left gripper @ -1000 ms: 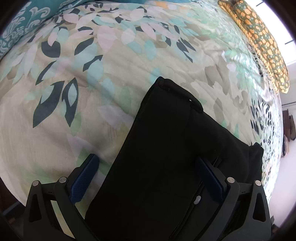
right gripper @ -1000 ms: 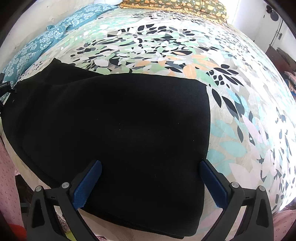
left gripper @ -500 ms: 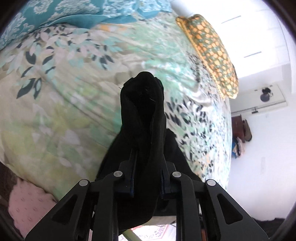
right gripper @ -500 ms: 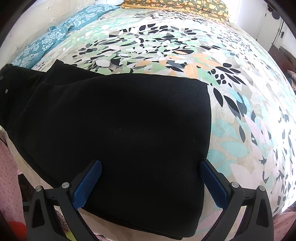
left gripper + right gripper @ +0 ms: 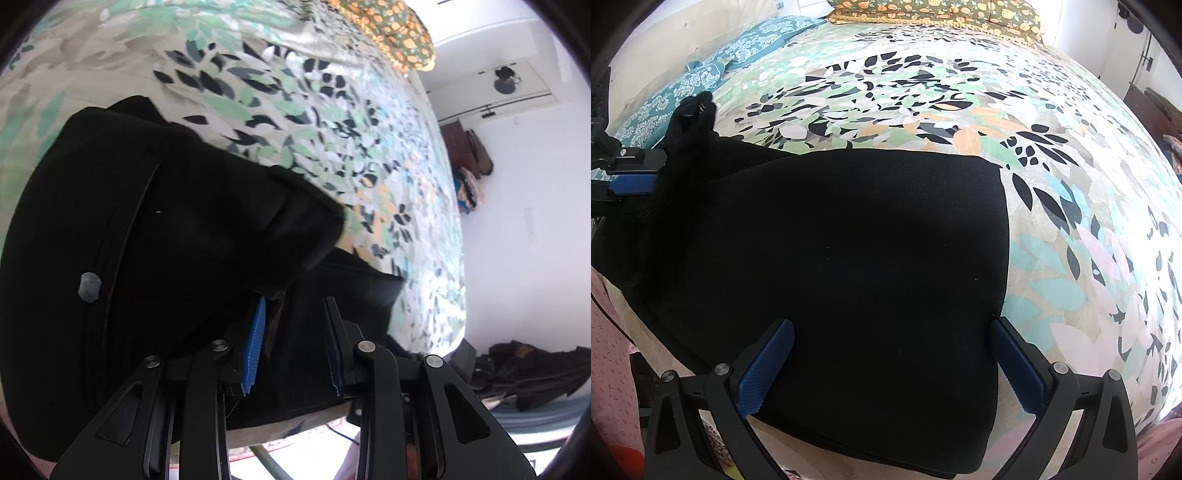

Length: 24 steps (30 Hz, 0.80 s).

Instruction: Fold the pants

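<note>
1. Black fabric pants [image 5: 177,229] fill the left wrist view, bunched and lifted over a leaf-patterned bedspread [image 5: 314,110], a grey button [image 5: 89,287] showing on the waistband. The left gripper [image 5: 295,317] has its jaws narrow and opening; a fold of the pants lies against the left blue pad, and whether it is still pinched cannot be told.

2. In the right wrist view, the pants lie flat on the bedspread at its near edge. The right gripper [image 5: 892,363] stands wide above them, gripping nothing. An orange-flowered pillow [image 5: 934,11] lies far across the bed.
</note>
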### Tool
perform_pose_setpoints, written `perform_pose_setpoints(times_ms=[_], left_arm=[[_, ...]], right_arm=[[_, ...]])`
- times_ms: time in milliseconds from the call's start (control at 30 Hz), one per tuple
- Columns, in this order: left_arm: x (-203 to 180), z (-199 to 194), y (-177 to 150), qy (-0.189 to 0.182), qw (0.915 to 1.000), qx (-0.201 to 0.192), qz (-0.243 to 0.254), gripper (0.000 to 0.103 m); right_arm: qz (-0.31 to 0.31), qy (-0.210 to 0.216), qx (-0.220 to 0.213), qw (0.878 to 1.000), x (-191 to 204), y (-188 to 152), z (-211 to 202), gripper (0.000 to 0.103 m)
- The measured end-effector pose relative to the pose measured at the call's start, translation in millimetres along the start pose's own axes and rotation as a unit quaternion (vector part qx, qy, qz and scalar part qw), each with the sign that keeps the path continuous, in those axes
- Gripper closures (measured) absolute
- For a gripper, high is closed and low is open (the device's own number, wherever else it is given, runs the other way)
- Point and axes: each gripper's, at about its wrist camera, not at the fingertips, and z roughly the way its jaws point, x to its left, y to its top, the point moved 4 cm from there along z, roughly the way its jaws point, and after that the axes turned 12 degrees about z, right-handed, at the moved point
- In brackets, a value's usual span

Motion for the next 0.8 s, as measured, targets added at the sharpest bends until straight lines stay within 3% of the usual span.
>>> perform_pose_setpoints(times_ms=[100, 267, 333, 400, 433, 500, 533, 600, 633, 700, 733, 800], left_arm=[[-15.7, -27.7, 3.1, -0.023, 0.9989, -0.023, 0.035, 0.058], [-5.5, -108.2, 15.1, 0.036, 0.9895, -0.115, 0.079, 0.041], [16.1, -138.0, 16.6, 0.065, 0.9833, -0.156, 0.068, 0.034], [52.2, -163.8, 17.7, 0.109, 0.9716, -0.207, 0.038, 0.032], [71.1, -169.9, 13.8, 0.134, 0.9655, -0.222, 0.028, 0.032], [112.3, -171.4, 5.6, 0.209, 0.9453, -0.251, 0.003, 0.032], [134.2, -170.0, -2.2, 0.248, 0.9336, -0.258, -0.010, 0.032], [157.7, -154.8, -18.7, 0.280, 0.9230, -0.262, -0.024, 0.033], [167.7, -146.3, -27.0, 0.291, 0.9219, -0.253, -0.034, 0.034], [177.5, -139.2, -37.5, 0.272, 0.9322, -0.226, -0.077, 0.041], [178.2, -138.2, -34.5, 0.246, 0.9364, -0.237, -0.082, 0.040], [174.6, -145.7, -32.2, 0.253, 0.9297, -0.257, -0.074, 0.039]], right_arm=[[0.013, 0.008, 0.005, 1.000, -4.7, -0.9, -0.5, 0.000], [0.031, 0.019, 0.035, 0.999, -10.1, 5.9, -4.2, 0.000], [0.058, 0.044, 0.012, 0.997, -17.0, 11.7, -19.9, 0.000], [0.078, 0.100, -0.024, 0.992, -17.4, 18.2, -44.2, 0.000], [0.085, 0.139, -0.034, 0.986, -14.5, 20.8, -54.7, 0.000], [0.098, 0.228, -0.027, 0.968, -1.6, 25.1, -66.8, 0.000], [0.101, 0.269, -0.006, 0.958, 8.4, 25.9, -67.3, 0.000], [0.105, 0.341, 0.047, 0.933, 33.0, 25.6, -62.0, 0.000], [0.104, 0.376, 0.072, 0.918, 46.6, 25.3, -59.1, 0.000], [0.098, 0.432, 0.117, 0.889, 73.8, 26.1, -52.0, 0.002], [0.094, 0.447, 0.135, 0.879, 87.2, 26.7, -46.6, 0.004], [0.085, 0.450, 0.165, 0.874, 109.1, 30.2, -30.9, 0.014]])
